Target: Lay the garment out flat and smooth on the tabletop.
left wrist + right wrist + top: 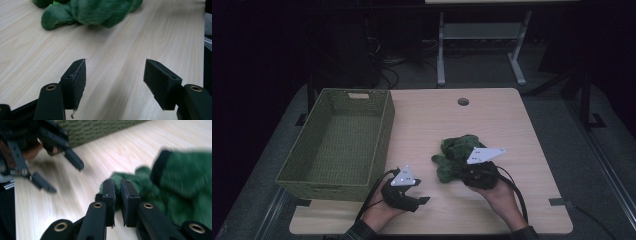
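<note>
High view is showing a wooden table with a green plush toy lying a little right of its middle. The right gripper is sitting at the toy's 5 o'clock edge, held by the person's right hand. Right gripper view is showing its two black jaws drawn nearly together, with a thin fold of the green plush toy pinched between the pads, so the tongs are clamped on the fabric. Most of the toy is spreading away toward 2 o'clock in that view, blurred.

The left gripper is resting near the table's front edge, at about 8 o'clock from the toy and well apart from it, held by the left hand. Left gripper view is showing its jaws standing wide apart with only bare wood between them; the plush toy is lying far ahead at 11 o'clock.

A green woven basket is occupying the table's left side, at 9 o'clock from the toy, its near corner just beside the left gripper. A round hole is sitting in the tabletop at 12 o'clock from the toy. Nothing is lying between the toy and the basket.
</note>
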`<state>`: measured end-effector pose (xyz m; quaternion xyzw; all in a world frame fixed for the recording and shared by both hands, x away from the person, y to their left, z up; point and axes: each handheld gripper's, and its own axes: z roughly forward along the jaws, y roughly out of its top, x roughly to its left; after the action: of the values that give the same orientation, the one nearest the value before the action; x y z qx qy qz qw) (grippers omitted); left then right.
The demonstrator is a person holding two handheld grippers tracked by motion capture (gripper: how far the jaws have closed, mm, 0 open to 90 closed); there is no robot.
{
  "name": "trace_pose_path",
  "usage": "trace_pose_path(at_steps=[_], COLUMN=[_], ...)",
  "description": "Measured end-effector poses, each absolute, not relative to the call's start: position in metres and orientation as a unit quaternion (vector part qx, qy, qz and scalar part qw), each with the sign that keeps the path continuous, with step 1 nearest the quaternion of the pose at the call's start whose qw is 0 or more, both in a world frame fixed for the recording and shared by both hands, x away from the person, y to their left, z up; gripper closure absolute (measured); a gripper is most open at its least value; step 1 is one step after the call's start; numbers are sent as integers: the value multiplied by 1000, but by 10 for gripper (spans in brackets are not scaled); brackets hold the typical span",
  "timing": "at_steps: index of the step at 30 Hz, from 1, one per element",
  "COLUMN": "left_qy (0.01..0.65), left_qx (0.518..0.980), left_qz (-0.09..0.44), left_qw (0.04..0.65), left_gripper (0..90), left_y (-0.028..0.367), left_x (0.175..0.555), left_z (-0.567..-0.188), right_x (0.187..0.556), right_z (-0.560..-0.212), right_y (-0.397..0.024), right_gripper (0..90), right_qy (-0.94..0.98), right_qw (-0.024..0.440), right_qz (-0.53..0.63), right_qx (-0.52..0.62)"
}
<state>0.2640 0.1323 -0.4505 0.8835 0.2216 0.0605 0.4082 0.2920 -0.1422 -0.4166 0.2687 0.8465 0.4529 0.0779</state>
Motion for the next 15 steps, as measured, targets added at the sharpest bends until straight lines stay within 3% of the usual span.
trace_pose_path(at_steps=[15], left_qy=[214], left_qx=[884], left_qz=[58], left_qw=[411], left_gripper=[341], left_y=[131], left_x=[264], left_z=[-450], right_x=[349], right_z=[-394], right_y=[-73], right_gripper=[889], right_qy=[864], right_qw=[74], right_qz=[443], right_qx=[230])
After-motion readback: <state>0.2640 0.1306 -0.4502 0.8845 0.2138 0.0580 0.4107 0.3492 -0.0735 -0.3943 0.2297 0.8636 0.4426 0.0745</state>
